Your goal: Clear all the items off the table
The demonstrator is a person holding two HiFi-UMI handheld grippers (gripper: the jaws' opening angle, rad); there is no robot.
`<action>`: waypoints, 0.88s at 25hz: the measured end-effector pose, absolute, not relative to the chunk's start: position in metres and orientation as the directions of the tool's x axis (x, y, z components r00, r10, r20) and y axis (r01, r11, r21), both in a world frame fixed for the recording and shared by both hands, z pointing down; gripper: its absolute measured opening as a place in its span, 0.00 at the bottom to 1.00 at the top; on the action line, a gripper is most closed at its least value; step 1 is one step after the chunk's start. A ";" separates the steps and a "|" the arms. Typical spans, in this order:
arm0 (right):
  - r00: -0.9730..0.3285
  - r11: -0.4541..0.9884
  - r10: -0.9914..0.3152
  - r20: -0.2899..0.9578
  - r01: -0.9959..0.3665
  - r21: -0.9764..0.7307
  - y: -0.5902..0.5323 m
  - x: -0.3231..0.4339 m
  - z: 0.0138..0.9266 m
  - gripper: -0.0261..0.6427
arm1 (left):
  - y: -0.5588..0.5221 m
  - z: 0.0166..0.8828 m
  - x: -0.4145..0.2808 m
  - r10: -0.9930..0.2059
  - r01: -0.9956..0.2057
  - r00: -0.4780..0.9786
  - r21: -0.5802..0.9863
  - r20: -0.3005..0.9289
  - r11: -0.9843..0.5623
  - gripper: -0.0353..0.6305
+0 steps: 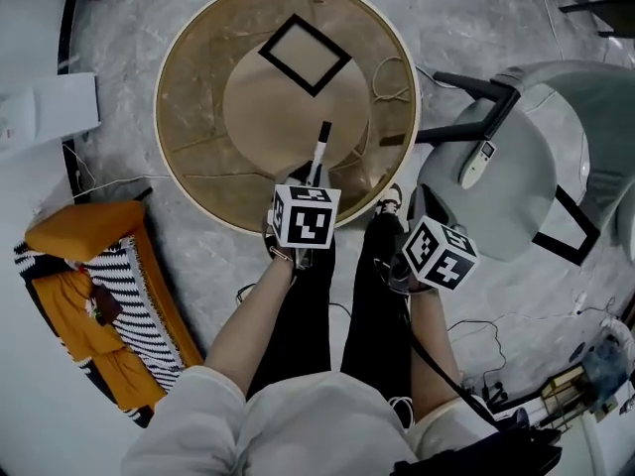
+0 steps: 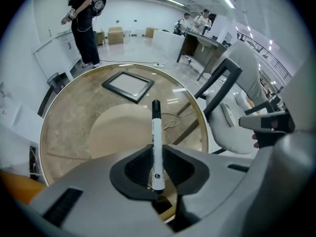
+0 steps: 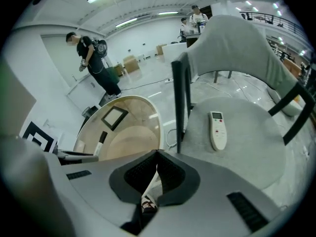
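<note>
A black-and-white marker (image 1: pixel 319 152) sticks out over the near edge of the round glass table (image 1: pixel 189 181), clamped in my left gripper (image 1: pixel 315 175). In the left gripper view the marker (image 2: pixel 156 142) stands upright between the dark pads of that gripper (image 2: pixel 156 152), cap end away from me. A black square frame (image 1: pixel 306 55) lies flat on the far part of the table. My right gripper (image 1: pixel 417 211) hovers beside the grey chair (image 1: pixel 516 206), its jaws (image 3: pixel 158 153) shut with nothing in them. A white remote (image 3: pixel 217 130) lies on the chair seat.
An orange cushion with striped cloth (image 1: pixel 94 300) lies on the floor at left. The chair's black armrest (image 1: pixel 476 87) reaches toward the table rim. A cord (image 1: pixel 392 79) shows beneath the glass. People stand in the background (image 2: pixel 84 21).
</note>
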State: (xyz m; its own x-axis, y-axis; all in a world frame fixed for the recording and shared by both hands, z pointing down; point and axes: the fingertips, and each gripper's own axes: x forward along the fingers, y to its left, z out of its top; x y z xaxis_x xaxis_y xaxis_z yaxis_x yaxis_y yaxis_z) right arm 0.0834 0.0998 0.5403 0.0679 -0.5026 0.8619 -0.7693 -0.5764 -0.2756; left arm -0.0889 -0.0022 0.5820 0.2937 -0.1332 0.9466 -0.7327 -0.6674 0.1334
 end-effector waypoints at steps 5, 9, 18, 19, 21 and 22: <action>0.121 -0.643 -0.499 0.858 -0.715 -0.273 0.138 0.120 0.535 0.08 | 0.033 0.581 -0.046 -0.092 -0.665 0.298 0.137 0.950 -0.734 0.16; 0.165 -0.706 -0.484 0.859 -0.655 -0.272 0.174 0.152 0.536 0.08 | 0.063 0.578 -0.011 -0.053 -0.607 0.298 0.146 0.953 -0.781 0.16; 0.253 -0.811 -0.447 0.858 -0.519 -0.269 0.240 0.207 0.544 0.08 | 0.123 0.570 0.081 0.009 -0.455 0.332 0.168 0.943 -0.874 0.16; 0.256 -0.816 -0.444 0.859 -0.511 -0.270 0.247 0.214 0.545 0.08 | 0.129 0.570 0.093 0.012 -0.446 0.336 0.171 0.942 -0.879 0.16; 0.258 -0.826 -0.436 0.862 -0.495 -0.270 0.264 0.228 0.549 0.07 | 0.142 0.572 0.115 0.021 -0.428 0.340 0.174 0.940 -0.887 0.16; 0.260 -0.833 -0.431 0.864 -0.484 -0.269 0.273 0.234 0.551 0.08 | 0.149 0.574 0.126 0.026 -0.417 0.340 0.176 0.940 -0.892 0.16</action>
